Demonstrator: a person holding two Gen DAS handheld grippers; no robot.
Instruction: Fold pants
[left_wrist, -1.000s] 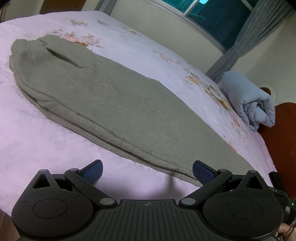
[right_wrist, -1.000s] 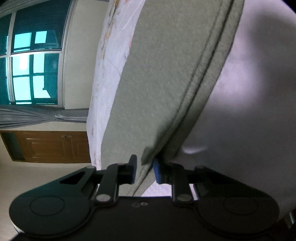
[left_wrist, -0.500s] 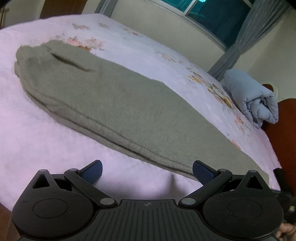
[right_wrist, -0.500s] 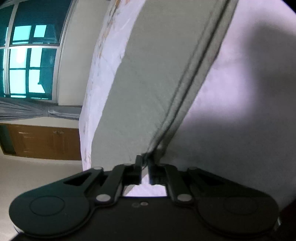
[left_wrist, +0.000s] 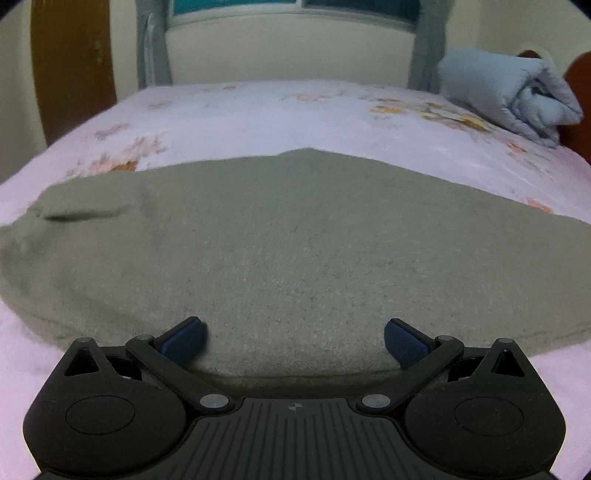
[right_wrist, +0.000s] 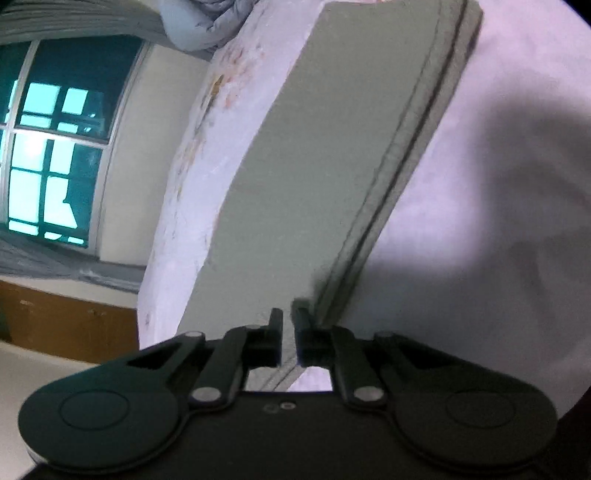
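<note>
Bedroom with cream walls, a teal-lit window (left_wrist: 295, 7), grey curtains (left_wrist: 151, 44) and a brown wooden door (left_wrist: 70, 62); pale pink floral bed sheet (left_wrist: 258, 110) filling the foreground, rolled light-blue quilt (left_wrist: 509, 96) parked at the far right corner near a dark red headboard (left_wrist: 580, 96)

Grey fleece pants (left_wrist: 295, 240) spread lengthwise across the sheet, already doubled leg over leg judging by the stacked edges visible in the right wrist view (right_wrist: 406, 155); slit of a pocket showing toward the left end (left_wrist: 81, 216)

Left gripper (left_wrist: 293, 336) hovering low over the near edge of the cloth at about mid-length, blue pads spread wide, nothing between them

Right gripper (right_wrist: 288, 332) at one end of the garment, fingers drawn nearly together with the layered edge of the pants running into the narrow gap; looks pinched on that edge, though contact of the pads with the cloth hard to confirm

Judged progress: lengthwise fold done, crosswise folds not yet made; probably next, lifting the held end over toward the other, with the left pinning or grasping the middle; then one more fold to a compact stack

No brand, label or readable writing anywhere; only a small round emblem (left_wrist: 294, 407) on the left gripper body, without letters
</note>
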